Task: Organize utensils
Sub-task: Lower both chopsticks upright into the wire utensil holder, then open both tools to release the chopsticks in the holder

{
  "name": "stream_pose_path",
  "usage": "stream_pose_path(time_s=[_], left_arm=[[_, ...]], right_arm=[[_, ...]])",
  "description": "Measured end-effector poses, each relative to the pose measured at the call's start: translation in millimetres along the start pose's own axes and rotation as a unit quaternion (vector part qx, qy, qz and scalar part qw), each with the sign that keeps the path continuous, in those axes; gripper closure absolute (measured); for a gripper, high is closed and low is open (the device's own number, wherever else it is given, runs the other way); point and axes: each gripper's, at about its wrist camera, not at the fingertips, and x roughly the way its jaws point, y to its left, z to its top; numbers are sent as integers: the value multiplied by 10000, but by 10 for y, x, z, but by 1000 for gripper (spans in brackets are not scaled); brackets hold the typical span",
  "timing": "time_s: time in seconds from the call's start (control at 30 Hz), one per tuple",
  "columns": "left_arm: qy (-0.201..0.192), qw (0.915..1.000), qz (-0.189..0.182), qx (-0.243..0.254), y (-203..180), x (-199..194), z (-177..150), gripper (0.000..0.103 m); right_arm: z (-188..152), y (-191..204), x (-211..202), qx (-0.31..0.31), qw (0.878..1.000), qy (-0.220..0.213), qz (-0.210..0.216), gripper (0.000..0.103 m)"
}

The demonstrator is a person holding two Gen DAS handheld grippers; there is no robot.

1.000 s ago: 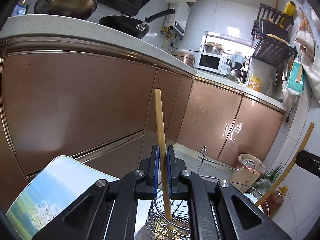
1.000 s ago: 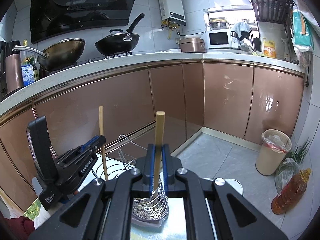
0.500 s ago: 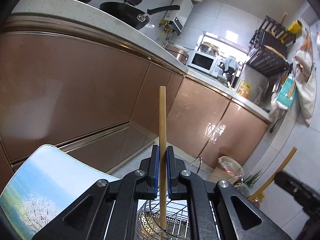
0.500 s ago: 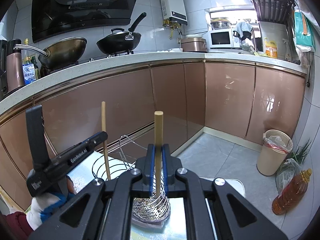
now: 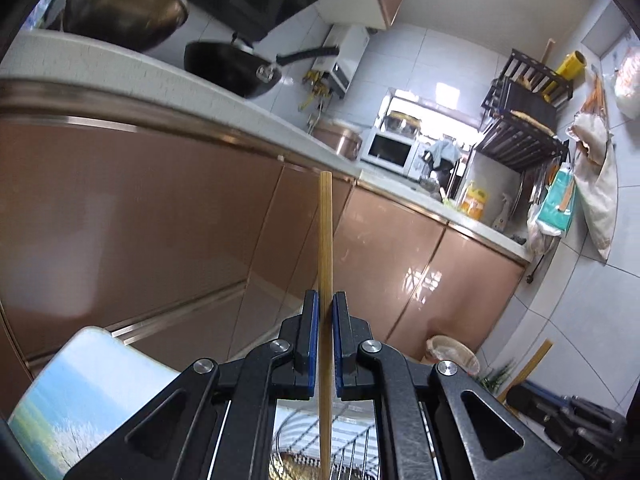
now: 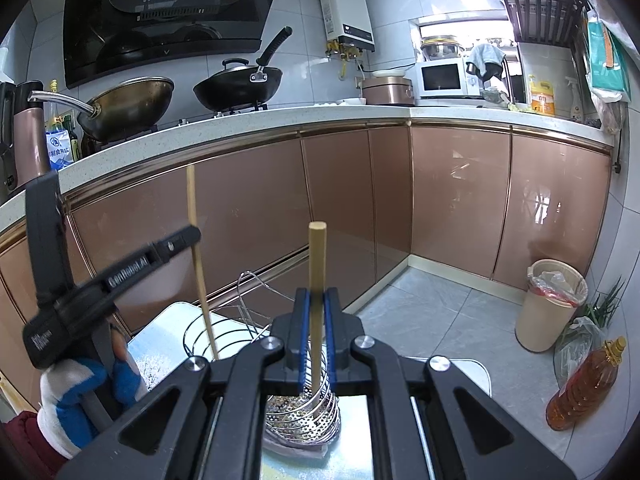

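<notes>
Both grippers carry one wooden chopstick each, upright, above the metal utensil holder.

Left gripper: jaws drawn in narrow on the left chopstick. The stick's long axis runs nearly vertical through the pads; most of its length stands above them, and a shorter part runs below, toward the wire rim of the utensil holder. The holder lies directly under the jaws and slightly ahead.

Right gripper: jaws likewise narrow, clamped on the right chopstick. Axis vertical, blunt end up; the lower part passes down behind the pads toward the holder's perforated basket.

Key relation: each stick's axis is roughly in line with the holder's opening, so the coming move looks like a straight descent and release, not a re-orientation. Judging by the right wrist view, the right stick sits more squarely over the basket; the left one hangs over the wire loop on its far left side.

View differences: the right wrist view shows the left gripper from outside, in a gloved hand, with its chopstick tip near the wire loop. The left wrist view shows only the holder's rim and cannot give the tip's depth inside it.
</notes>
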Motion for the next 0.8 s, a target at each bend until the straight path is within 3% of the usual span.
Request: stream_pose_path(time_s=[0.2, 0.37, 0.57, 0.8], left_arm=[[-368, 9991, 214, 75, -61, 14, 29, 97], [-470, 9971, 598, 80, -63, 66, -195, 97], [-319, 9948, 959, 79, 9, 109, -400, 96], [-154, 9933, 1139, 142, 47, 47, -444, 95]], right_arm=[[-1, -1, -3, 4, 10000, -22, 1, 96], [-25, -38, 7, 26, 10000, -16, 4, 96], [-68, -58, 8, 80, 10000, 8, 44, 96], [-69, -107, -71, 205, 9998, -36, 51, 96]])
